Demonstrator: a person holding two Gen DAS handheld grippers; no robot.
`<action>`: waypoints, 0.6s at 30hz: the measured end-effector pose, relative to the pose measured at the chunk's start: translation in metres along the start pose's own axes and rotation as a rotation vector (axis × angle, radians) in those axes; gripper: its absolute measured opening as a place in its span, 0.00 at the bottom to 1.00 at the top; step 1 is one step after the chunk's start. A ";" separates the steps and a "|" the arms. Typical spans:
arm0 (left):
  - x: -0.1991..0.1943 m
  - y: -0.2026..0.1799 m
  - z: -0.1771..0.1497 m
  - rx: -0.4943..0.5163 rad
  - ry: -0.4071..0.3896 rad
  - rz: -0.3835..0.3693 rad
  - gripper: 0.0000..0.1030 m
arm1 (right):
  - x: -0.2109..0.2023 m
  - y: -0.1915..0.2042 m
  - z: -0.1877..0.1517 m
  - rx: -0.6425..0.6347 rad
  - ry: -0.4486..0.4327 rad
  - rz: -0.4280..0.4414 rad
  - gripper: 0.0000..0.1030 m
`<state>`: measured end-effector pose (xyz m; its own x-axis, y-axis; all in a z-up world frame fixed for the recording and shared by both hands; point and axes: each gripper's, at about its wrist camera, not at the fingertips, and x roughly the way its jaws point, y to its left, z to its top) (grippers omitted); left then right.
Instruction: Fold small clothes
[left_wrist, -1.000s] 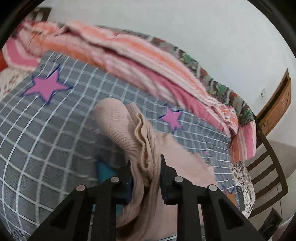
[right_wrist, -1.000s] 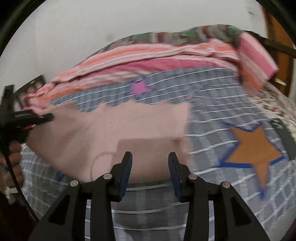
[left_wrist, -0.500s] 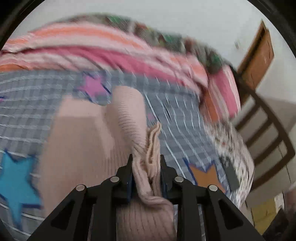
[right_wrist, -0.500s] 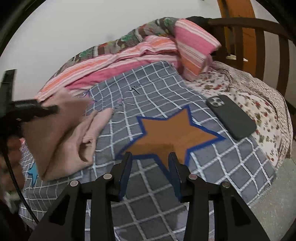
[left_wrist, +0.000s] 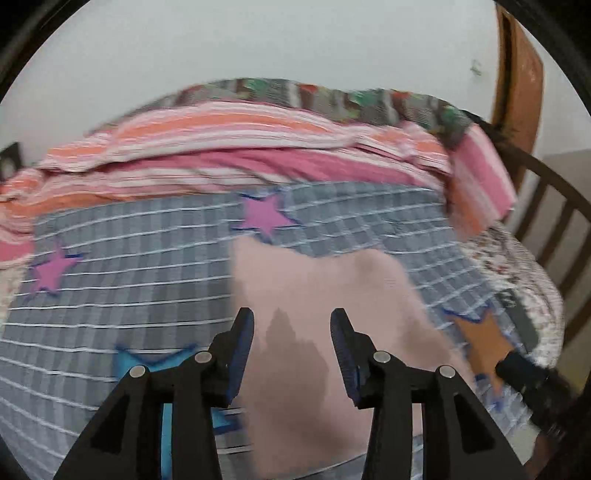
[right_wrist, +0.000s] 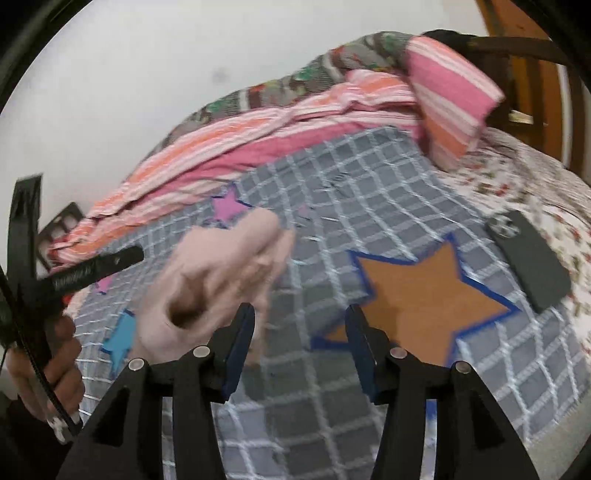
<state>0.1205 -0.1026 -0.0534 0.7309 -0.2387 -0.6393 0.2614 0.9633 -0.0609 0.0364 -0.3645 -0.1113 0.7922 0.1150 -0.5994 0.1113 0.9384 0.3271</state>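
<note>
A: Grippers are seen spread, nothing pinched: left gripper (left_wrist: 291, 332), right gripper (right_wrist: 300, 325). Pink garment (left_wrist: 325, 317) lies bunched on the checked blanket (left_wrist: 129, 266), frame centre.

B: Layers could be dragged apart if only one is caught. Phone (right_wrist: 528, 258) might be knocked. No writing can be read.

No words, numbers or brand names can be read anywhere in either view. A line of pale lettering runs along the black bar of the left gripper (right_wrist: 92, 269) in the right wrist view, but it is too blurred to make out.
</note>
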 end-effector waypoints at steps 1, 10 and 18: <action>-0.004 0.013 0.000 -0.009 0.002 0.006 0.40 | 0.004 0.006 0.003 -0.006 0.001 0.011 0.49; -0.014 0.074 -0.001 -0.075 -0.020 0.122 0.41 | 0.055 0.048 0.021 0.009 0.060 0.094 0.49; -0.017 0.098 -0.009 -0.112 -0.052 0.139 0.61 | 0.090 0.064 0.018 -0.036 0.102 0.030 0.22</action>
<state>0.1276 -0.0027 -0.0552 0.7877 -0.1061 -0.6068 0.0865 0.9944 -0.0615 0.1257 -0.3001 -0.1312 0.7294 0.1739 -0.6617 0.0657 0.9449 0.3207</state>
